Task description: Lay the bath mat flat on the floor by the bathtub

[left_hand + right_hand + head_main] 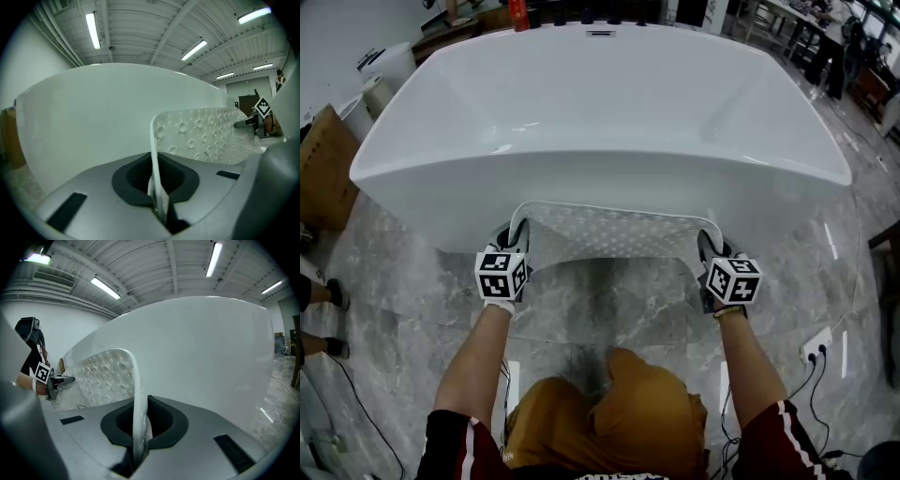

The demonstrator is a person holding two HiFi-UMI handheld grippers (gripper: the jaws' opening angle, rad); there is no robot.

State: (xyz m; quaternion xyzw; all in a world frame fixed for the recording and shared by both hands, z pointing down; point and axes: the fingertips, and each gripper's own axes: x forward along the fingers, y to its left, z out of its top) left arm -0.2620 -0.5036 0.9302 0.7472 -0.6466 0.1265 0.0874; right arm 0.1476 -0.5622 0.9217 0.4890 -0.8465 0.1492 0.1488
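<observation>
bath mat [614,231] edges pinched, bathtub [600,173] near

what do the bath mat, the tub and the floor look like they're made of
The bath mat looks like soft, semi-translucent whitish plastic or rubber: it bends in an arc and has moulded suction cups. The bathtub is smooth glossy white with reflections, acrylic or glazed ceramic; I can't tell which. The floor looks like polished grey stone with pale veins, marble or marble-look tile.
</observation>
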